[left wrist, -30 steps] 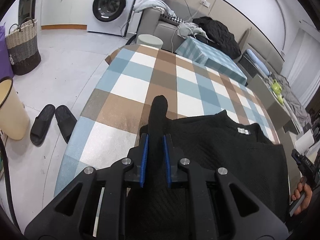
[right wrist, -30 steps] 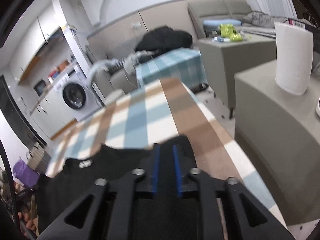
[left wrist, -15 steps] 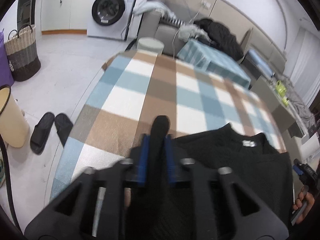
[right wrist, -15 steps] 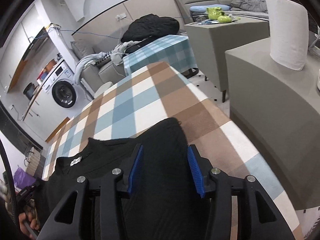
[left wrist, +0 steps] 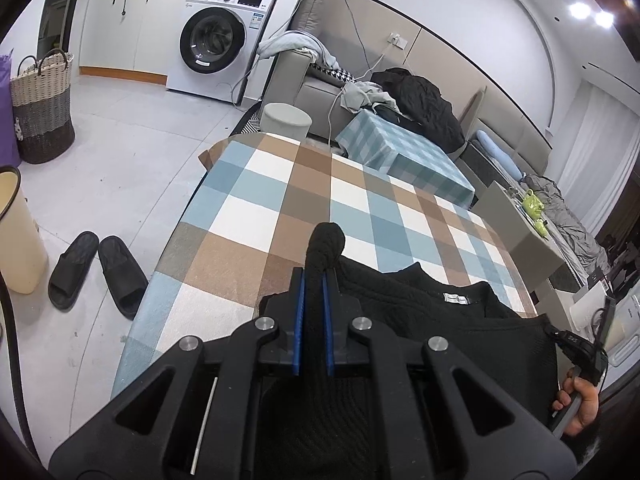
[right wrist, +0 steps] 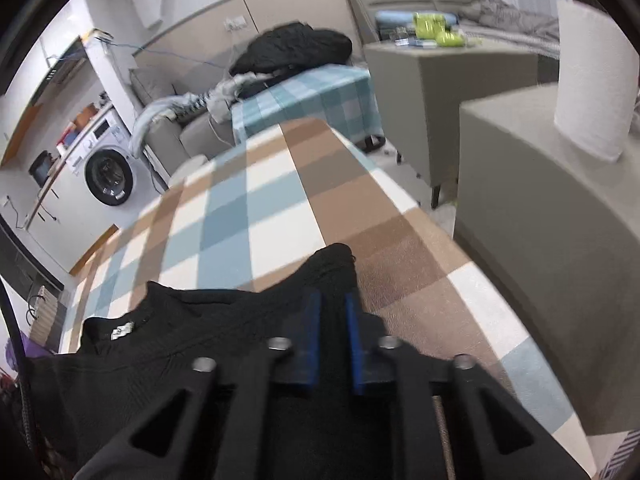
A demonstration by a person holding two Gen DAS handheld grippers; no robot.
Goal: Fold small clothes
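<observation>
A black knit top (left wrist: pixel 440 320) with a white neck label (left wrist: pixel 456 299) lies at the near end of a table covered in a blue, brown and white checked cloth (left wrist: pixel 304 192). My left gripper (left wrist: pixel 314 280) is shut on a bunched roll of the top's left edge, which sticks out past the blue pads. My right gripper (right wrist: pixel 331 304) is shut on the top's right edge (right wrist: pixel 332 264). The top (right wrist: pixel 180 340) stretches between both grippers. The label also shows in the right wrist view (right wrist: pixel 122 330).
Black slippers (left wrist: pixel 96 268) and a beige bin (left wrist: pixel 16 232) sit on the floor left of the table. A grey cabinet (right wrist: pixel 540 200) with a paper towel roll (right wrist: pixel 592 76) stands right of it. A sofa with clothes (left wrist: pixel 412 100) is beyond.
My right gripper was open half a second ago and has now shut on the top's right edge. My left gripper has stayed shut on the left edge.
</observation>
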